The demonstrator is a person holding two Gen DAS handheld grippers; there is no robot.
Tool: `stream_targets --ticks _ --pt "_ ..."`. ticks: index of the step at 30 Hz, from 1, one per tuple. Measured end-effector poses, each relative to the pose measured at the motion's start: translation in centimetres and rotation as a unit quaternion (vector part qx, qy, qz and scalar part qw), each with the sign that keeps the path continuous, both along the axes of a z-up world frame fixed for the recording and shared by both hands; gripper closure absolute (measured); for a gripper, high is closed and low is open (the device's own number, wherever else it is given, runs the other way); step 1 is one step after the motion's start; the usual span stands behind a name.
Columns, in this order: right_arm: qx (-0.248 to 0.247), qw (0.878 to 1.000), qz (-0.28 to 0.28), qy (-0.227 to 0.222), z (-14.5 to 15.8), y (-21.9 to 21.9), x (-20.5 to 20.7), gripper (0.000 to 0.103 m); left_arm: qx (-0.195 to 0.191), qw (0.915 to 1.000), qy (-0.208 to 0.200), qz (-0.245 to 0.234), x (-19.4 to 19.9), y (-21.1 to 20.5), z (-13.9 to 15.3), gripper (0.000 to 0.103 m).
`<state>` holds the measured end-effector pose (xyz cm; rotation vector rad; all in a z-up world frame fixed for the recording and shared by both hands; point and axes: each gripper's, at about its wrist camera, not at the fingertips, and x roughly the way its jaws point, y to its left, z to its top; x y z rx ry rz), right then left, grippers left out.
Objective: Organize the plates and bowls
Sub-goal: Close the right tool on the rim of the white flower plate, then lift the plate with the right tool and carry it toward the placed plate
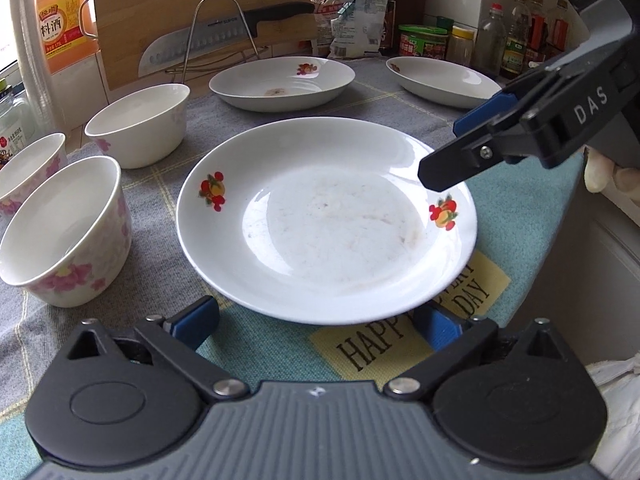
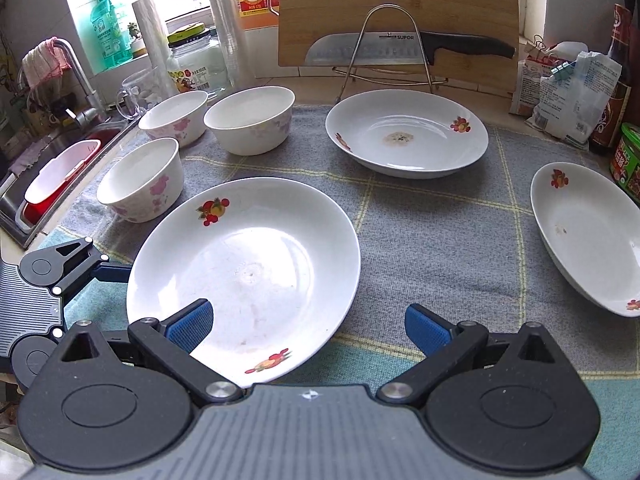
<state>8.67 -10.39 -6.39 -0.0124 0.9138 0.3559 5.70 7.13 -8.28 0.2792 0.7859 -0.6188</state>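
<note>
Left wrist view: the left gripper [image 1: 320, 322] stands spread wide, nothing clamped, its blue pads either side of the near rim of the fruit-patterned plate [image 1: 326, 220], which sits on the cloth-covered surface [image 1: 256, 352]. The right gripper [image 2: 308, 328] is wide too, empty, its left pad over that plate's edge. Three floral bowls [image 2: 140, 184] cluster to the plate's left; a second plate [image 2: 406, 134] lies behind and a third plate [image 2: 584, 236] lies off right.

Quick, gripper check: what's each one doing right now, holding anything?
Left gripper: open wide, holding nothing; near plate rim sits between its fingers.
Right gripper: open, holding nothing, over the same plate's edge.
</note>
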Motion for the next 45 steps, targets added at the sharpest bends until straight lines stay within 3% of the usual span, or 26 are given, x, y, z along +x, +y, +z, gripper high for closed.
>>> stream_targets --ticks 15,26,39,45 --pt "0.019 0.996 0.06 0.062 -3.2 1.2 3.9 0.0 -0.018 0.9995 -0.025 -0.005 -0.1 0.2 -0.3 0.0" --pt "0.043 0.988 0.126 0.084 -3.0 1.4 7.8 0.0 -0.014 0.9993 -0.019 -0.029 0.4 0.1 -0.2 0.0" --pt "0.1 0.972 0.149 0.152 -2.9 1.0 11.0 0.0 -0.013 0.9983 -0.02 -0.053 0.5 0.2 -0.1 0.0" --pt "0.102 0.967 0.155 0.173 -2.9 1.2 11.4 0.0 -0.006 0.9977 -0.025 -0.063 0.5 0.1 0.0 0.0"
